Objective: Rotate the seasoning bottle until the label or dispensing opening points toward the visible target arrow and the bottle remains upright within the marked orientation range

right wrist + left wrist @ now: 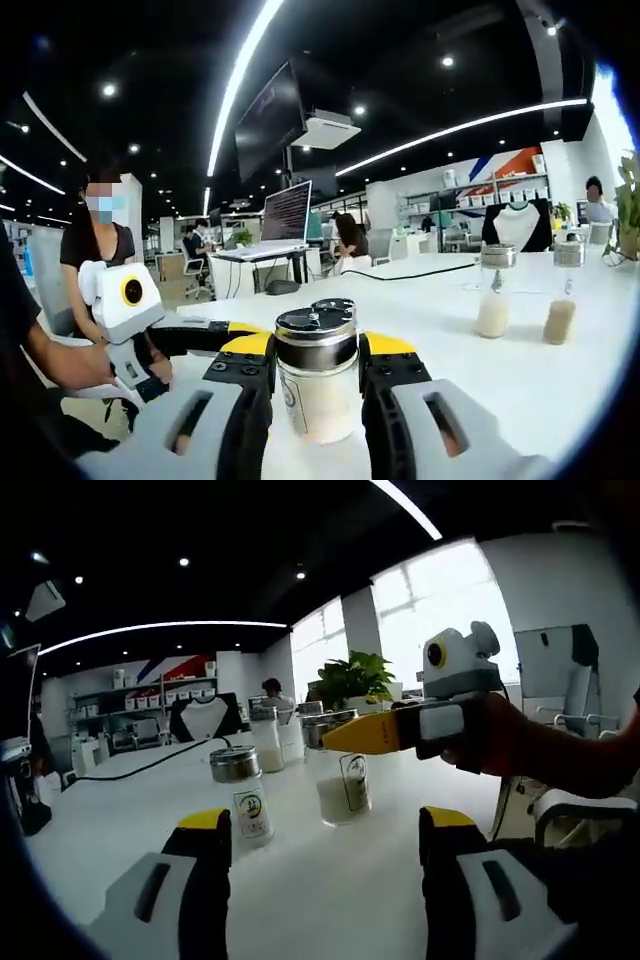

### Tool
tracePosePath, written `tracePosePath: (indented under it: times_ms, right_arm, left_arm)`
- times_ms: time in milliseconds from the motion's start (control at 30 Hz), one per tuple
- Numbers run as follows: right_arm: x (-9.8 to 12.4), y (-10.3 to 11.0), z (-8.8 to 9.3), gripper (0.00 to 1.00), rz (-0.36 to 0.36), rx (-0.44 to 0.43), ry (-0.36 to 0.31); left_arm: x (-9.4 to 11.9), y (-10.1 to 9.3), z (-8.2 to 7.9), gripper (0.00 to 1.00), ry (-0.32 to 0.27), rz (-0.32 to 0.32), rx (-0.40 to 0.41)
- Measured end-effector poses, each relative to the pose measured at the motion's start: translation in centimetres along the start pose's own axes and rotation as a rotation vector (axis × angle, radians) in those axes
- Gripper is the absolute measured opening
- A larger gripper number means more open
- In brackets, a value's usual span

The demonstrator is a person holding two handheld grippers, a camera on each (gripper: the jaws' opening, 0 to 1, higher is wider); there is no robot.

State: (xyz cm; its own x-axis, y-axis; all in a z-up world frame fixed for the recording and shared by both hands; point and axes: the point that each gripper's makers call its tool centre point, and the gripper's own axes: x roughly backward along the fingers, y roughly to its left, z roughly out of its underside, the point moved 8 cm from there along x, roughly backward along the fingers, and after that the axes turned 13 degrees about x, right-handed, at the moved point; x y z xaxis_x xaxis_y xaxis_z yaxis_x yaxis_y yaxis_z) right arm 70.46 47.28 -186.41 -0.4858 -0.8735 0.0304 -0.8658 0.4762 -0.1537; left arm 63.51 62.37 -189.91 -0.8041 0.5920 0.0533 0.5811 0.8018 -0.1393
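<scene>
Between the right tongs (316, 385), near the bench (560, 400) edge, stands the bottle (316, 375), gripped upright on both sides. Left tongs (325, 840) hang released, holding nothing, facing another jar (241, 795). I would turn it slowly about its own axis, base flat. Glass looks smooth and round, under a ribbed metal cap, with pale powder inside.

The seasoning bottle (316, 375) has its lower sides hidden behind the right gripper (315, 372) fingers, its label at seven o'clock unreadable.
</scene>
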Motion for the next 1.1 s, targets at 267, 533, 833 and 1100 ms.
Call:
tracePosePath:
  times_ms: [267, 533, 833, 1100]
  right_arm:
    - [-0.7, -2.2, 0.9, 0.30, -0.008, -0.015, 0.020]
    - [-1.4, -3.4, 2.0, 0.30, -0.007, 0.025, 0.055]
    - [-1.6, -4.4, 2.6, 0.31, -0.027, 0.027, 0.070]
    - [-1.9, -5.0, 2.8, 0.31, -0.053, 0.031, 0.067]
  left_arm:
    - [0.3, 0.5, -0.4, 0.97, -0.002, -0.014, 0.009]
    - [0.6, 0.8, -0.9, 1.00, -0.030, -0.024, 0.008]
    - [0.6, 0.9, -0.9, 1.00, -0.027, -0.038, 0.009]
    - [1.1, 1.3, -1.8, 1.00, -0.079, -0.071, -0.002]
